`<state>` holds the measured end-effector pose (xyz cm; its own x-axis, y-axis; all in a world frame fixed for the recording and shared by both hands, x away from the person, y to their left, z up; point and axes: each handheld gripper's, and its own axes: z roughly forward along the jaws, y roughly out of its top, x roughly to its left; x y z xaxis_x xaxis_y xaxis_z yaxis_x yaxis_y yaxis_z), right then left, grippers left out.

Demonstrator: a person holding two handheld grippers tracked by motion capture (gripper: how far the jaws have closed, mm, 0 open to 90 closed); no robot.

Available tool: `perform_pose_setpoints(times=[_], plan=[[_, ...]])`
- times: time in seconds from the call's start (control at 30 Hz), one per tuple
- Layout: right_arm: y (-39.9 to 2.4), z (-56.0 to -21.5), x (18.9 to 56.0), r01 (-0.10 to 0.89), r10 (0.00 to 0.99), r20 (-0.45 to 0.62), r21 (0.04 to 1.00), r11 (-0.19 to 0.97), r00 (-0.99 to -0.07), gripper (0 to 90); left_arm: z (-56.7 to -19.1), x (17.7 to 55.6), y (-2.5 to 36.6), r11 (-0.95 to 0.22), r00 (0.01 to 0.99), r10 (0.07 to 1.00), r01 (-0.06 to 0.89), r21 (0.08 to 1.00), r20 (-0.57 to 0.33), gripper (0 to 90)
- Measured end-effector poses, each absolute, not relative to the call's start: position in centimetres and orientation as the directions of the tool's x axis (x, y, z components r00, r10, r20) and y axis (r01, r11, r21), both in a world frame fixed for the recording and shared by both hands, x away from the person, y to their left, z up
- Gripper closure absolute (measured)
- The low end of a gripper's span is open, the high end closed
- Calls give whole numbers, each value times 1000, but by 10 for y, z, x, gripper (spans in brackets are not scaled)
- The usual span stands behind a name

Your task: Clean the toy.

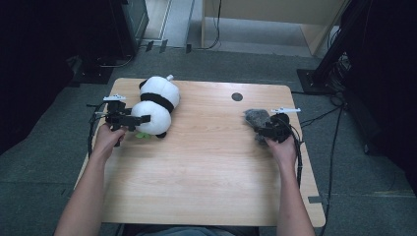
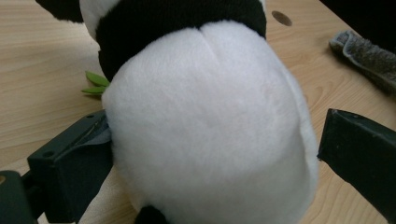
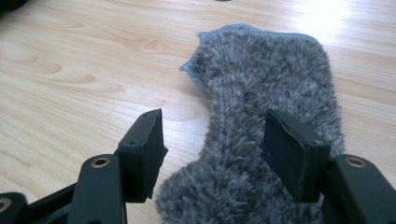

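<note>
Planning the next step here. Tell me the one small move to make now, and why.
Probably lift the right hand-held gripper clear of the grey cloth: its jaws stand open over the cloth, which lies flat on the table. The left hand-held gripper also stands open around the panda plush.

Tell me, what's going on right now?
Left gripper open around the toy panda. Right gripper open over the grey cloth. Nothing in the way.
</note>
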<state>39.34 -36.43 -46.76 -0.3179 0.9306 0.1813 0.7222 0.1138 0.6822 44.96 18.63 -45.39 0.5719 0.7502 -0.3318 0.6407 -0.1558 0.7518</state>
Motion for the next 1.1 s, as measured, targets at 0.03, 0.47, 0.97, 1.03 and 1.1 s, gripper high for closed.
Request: perform_pose_setpoints(times=[0.03,0.47,0.97,1.03,1.1], plan=[[-363,-467,393,722,930,182,682,114,-318,377,-452,448,186,-154,574,750,635,757,-329,0],[-345,-461,382,711,916,175,687,150,-362,372,-420,425,172,-250,651,730,538,805,-209,0],[-320,-453,353,675,892,167,714,184,-420,373,-428,407,122,-332,750,628,499,801,-207,0],[-317,-454,351,671,887,165,716,194,-432,373,-431,405,114,-353,759,620,495,794,-198,0],[-313,-455,349,668,881,166,717,200,-442,373,-434,403,105,-365,770,609,488,793,-193,0]])
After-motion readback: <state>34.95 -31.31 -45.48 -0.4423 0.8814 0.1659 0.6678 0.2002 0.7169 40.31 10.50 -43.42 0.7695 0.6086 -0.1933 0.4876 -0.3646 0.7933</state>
